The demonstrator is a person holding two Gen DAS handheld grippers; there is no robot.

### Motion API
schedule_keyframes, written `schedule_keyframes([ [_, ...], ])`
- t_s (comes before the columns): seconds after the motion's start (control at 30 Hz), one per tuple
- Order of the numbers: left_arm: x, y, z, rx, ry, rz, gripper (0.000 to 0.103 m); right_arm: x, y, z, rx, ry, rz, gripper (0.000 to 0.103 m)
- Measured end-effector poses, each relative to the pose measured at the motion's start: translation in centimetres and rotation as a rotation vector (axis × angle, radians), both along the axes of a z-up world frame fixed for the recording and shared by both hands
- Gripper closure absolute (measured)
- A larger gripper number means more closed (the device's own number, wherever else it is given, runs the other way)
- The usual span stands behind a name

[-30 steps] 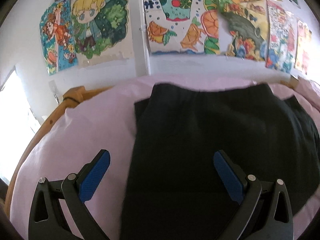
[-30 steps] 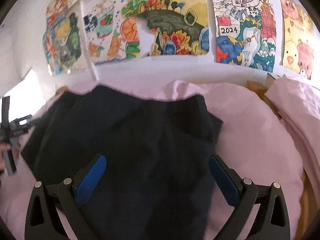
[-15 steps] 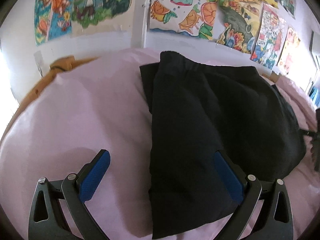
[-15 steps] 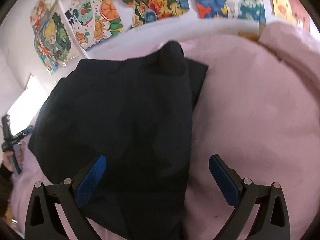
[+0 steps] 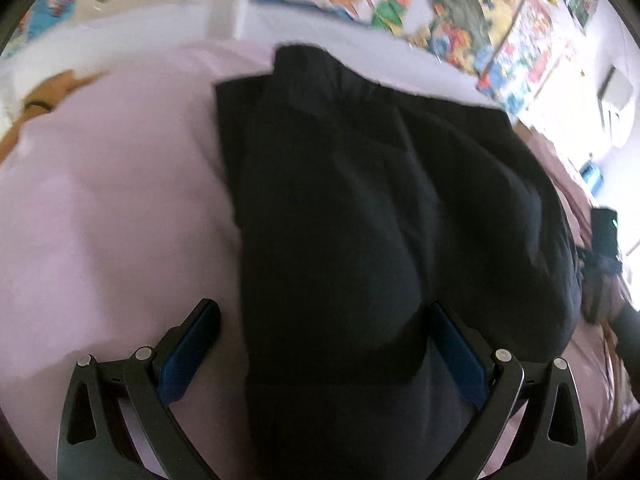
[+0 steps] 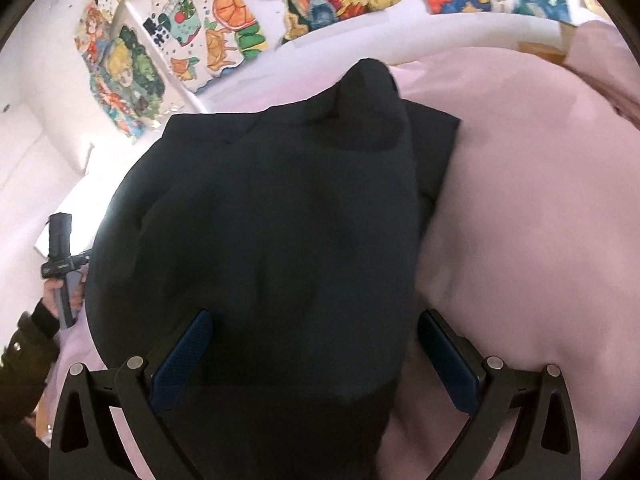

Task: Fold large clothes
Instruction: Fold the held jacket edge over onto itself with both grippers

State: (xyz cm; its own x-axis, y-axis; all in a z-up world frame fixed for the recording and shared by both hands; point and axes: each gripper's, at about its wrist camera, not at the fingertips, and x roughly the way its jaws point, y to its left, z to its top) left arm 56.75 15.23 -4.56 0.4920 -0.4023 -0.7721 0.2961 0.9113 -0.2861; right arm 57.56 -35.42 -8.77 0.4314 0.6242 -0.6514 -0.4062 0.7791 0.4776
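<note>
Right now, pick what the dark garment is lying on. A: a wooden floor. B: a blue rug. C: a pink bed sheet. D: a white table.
C: the dark garment lies spread on the pink bed sheet, which shows on both sides of it in the two wrist views.

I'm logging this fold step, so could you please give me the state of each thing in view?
Black garment: folded into layers, lying on the sheet, not gripped.
Pink sheet: spread over the bed, lightly rumpled.
Left hand-held gripper: open, astride the garment's near edge.
Right hand-held gripper: open, over the garment's near edge.
</note>
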Motion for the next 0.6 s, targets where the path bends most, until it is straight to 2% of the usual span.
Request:
schedule_keyframes([
  [0.3, 2.5, 2.3, -1.3, -0.120, 0.120, -0.100, 0.001, 3.4, -0.9, -2.4, 0.092, 0.126, 0.097, 0.000],
  [0.6, 2.4, 1.9, -1.4, -0.129, 0.168, -0.194, 0.001, 3.7, -0.4, -3.9, 0.200, 0.194, 0.167, 0.000],
])
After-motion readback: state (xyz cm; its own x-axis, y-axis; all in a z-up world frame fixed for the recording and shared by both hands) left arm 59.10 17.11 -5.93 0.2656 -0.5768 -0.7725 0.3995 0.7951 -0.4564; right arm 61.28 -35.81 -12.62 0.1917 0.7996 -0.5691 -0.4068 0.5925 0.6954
